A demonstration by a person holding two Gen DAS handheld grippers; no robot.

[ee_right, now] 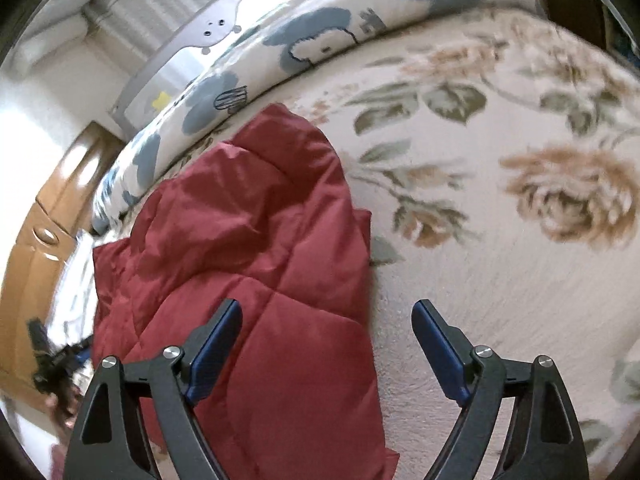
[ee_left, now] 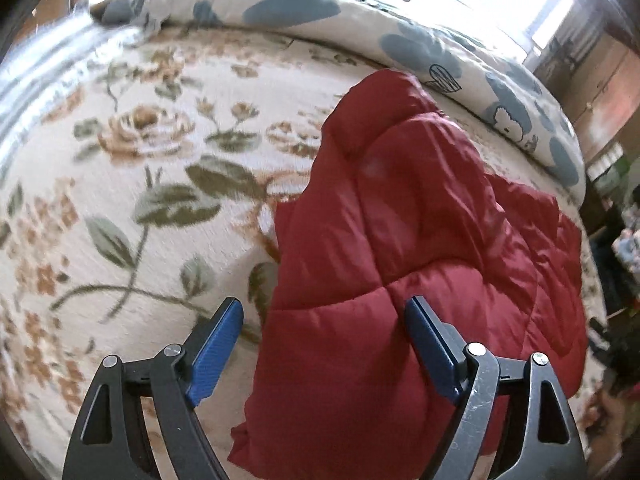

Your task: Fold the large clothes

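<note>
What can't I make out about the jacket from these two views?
- Red jacket: near hem is cut off by the bottom edge and the left gripper in the left view.
- Its sleeves, collar and zip: tucked out of sight in both views.
- Its left side in the right view: hidden behind the right gripper.

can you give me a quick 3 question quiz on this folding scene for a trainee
1. True or false: the left hand-held gripper is shut on the red quilted jacket.
2. What does the jacket lie on?
A. a bare wooden floor
B. the floral bedspread
C. a metal tray
3. Fill in: along the far edge of the bed lies a rolled duvet with ____ patches.

Key
1. False: both it and the right hand-held gripper are open, holding nothing.
2. B
3. blue
</note>
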